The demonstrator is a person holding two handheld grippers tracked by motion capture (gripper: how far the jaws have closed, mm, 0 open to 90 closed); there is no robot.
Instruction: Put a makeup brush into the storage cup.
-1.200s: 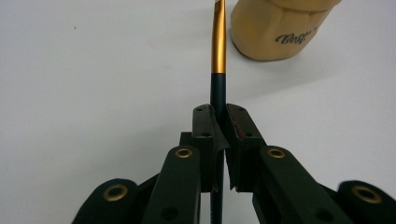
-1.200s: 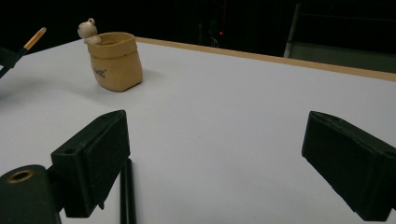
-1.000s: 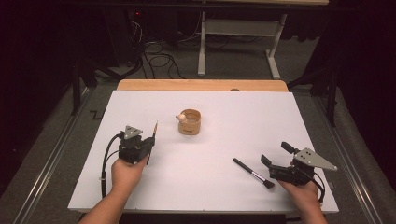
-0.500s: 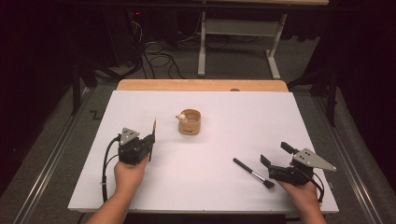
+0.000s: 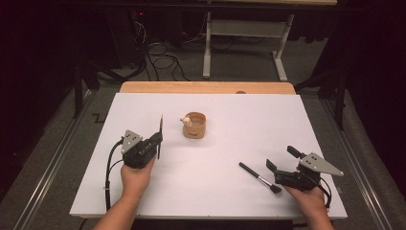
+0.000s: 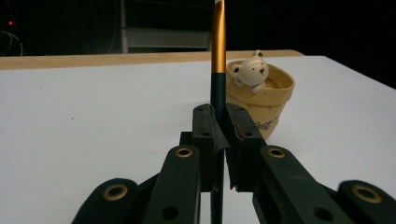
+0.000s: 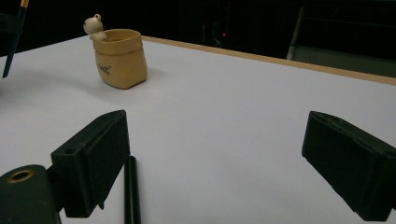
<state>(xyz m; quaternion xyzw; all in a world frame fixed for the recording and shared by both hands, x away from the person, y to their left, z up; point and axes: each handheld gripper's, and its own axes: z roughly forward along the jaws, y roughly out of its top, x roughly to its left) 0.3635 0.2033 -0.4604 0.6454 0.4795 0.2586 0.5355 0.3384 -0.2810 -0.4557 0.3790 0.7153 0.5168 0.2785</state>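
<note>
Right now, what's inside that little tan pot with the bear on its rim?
The tan pot looks empty: the high view shows a pale inside with nothing standing in it. A small bear figure leans over the rim. The bottom near the front wall is hidden.

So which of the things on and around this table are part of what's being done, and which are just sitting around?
In the job:
- left gripper, shut on the upright brush
- black brush lying by the open right gripper
- bear cup

Lying about:
- wooden board behind the white sheet
- floor cables
- metal stand
</note>
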